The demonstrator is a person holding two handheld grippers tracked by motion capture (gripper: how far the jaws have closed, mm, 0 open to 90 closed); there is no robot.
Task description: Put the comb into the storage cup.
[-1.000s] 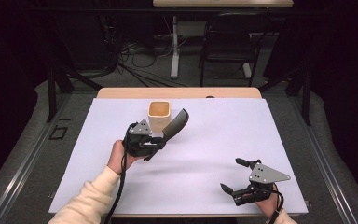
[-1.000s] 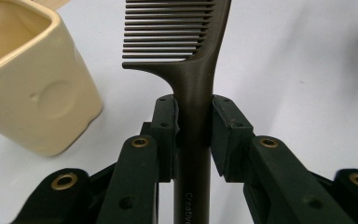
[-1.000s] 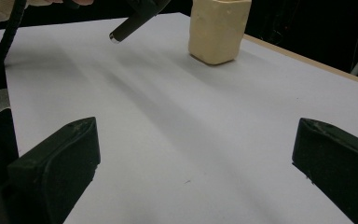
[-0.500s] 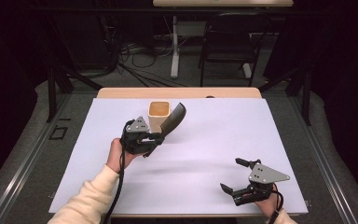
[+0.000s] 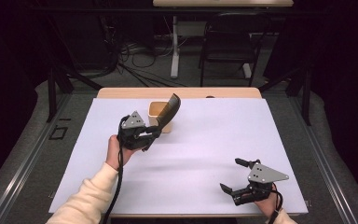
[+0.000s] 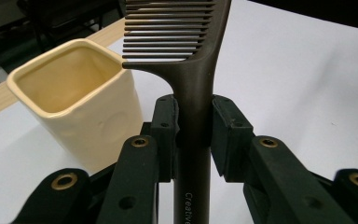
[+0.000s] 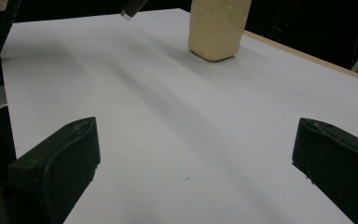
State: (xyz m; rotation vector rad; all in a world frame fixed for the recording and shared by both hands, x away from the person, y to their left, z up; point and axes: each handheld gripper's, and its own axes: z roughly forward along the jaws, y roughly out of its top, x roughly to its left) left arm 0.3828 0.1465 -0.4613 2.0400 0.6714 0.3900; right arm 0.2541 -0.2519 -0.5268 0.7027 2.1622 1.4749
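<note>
Comb (image 6: pixel 196 88) sits clamped in my left gripper (image 5: pixel 142 135), raised beside the cream cup (image 5: pixel 159 112); right gripper (image 5: pixel 242 179) rests open. Next I'd tip it into the cup.

My left gripper (image 5: pixel 142 135) and right gripper (image 5: pixel 244 184) are matte black, each topped by a grey three-cornered plate with small dark holes. Their jaws carry brass-ringed screw holes (plain in the left gripper view). A black cable trails from each; my left sleeve (image 5: pixel 86 200) is cream.
</note>
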